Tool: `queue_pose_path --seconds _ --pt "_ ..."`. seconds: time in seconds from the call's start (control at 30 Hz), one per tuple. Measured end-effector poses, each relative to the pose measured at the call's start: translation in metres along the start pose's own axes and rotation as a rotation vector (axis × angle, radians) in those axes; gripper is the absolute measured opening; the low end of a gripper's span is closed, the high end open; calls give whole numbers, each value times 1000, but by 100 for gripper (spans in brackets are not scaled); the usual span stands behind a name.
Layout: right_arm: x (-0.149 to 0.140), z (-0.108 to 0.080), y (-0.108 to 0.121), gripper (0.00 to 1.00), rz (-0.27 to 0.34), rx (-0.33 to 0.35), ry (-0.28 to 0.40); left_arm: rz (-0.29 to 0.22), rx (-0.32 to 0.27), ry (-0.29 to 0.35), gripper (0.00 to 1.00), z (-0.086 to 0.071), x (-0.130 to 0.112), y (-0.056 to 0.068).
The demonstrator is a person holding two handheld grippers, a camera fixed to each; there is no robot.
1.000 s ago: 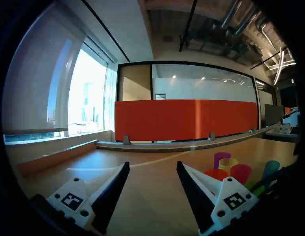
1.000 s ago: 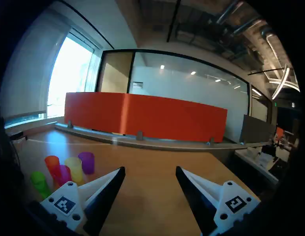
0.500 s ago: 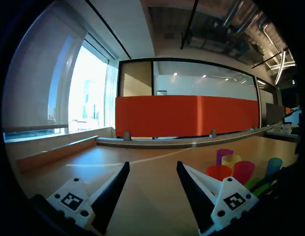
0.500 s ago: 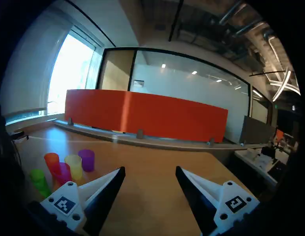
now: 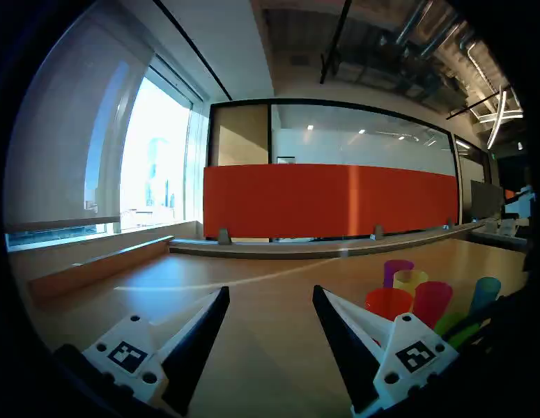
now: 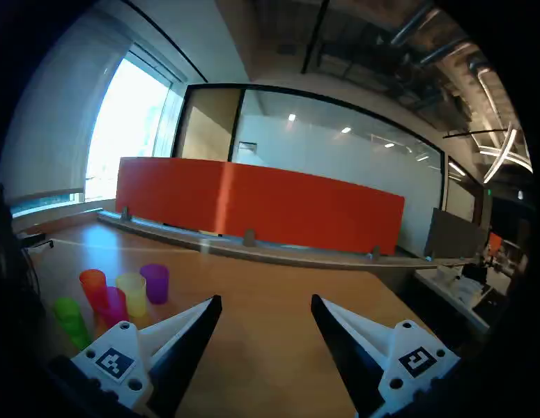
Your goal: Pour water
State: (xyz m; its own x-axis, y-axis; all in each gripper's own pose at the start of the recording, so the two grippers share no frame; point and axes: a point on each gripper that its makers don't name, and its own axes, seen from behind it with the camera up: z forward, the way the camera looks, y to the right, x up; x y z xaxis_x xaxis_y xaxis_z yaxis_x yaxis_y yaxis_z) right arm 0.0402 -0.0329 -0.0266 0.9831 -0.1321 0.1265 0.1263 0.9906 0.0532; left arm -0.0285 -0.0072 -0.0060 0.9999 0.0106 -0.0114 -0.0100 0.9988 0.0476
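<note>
Office room, big window [image 5: 155, 174] on one side, long orange partition [image 5: 325, 202] across the back. Wooden table [image 5: 270, 306] runs up to it.

Left gripper [image 5: 270, 288]: jaws wide apart, nothing between them, pointed at bare wood. Right gripper [image 6: 266, 298]: same, spread and empty.

Task items = cluster of coloured plastic cups. They sit on the table off to the right in the left gripper view and off to the left in the right gripper view, so roughly between the two grippers. Neither gripper is lined up on them.

Cups: purple cup [image 5: 397, 270], yellow cup [image 5: 411, 279], orange cup [image 5: 388, 303], pink cup [image 5: 433, 301], teal cup [image 5: 486, 292], green cup [image 5: 451, 326]. Packed tight, some touching or overlapping in view. Can't tell which holds water.

Risks, as I judge them:
- Fingers going in around one cup shove its neighbours over; no clear gap between them.
- Both grippers converging on the same cluster could clash.
- Cups look thin and light: a hard squeeze deforms them, a soft one lets them slip mid-pour.
- The nearest cups are partly hidden behind the left gripper's own finger, so it's easy to misjudge the approach.
- Any tip means a spill across the wood.
</note>
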Motion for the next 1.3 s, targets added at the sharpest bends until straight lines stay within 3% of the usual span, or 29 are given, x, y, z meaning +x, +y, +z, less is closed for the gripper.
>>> queue_pose_path --seconds 0.63,1.07,1.3 --pt "9 -5 4 99 -7 -1 24 4 -2 -8 88 -1 1 0" --pt "10 -16 16 100 -38 -9 99 4 -2 -9 88 -1 1 0" --pt "8 -17 27 100 -3 -20 136 4 -2 -9 88 -1 1 1"
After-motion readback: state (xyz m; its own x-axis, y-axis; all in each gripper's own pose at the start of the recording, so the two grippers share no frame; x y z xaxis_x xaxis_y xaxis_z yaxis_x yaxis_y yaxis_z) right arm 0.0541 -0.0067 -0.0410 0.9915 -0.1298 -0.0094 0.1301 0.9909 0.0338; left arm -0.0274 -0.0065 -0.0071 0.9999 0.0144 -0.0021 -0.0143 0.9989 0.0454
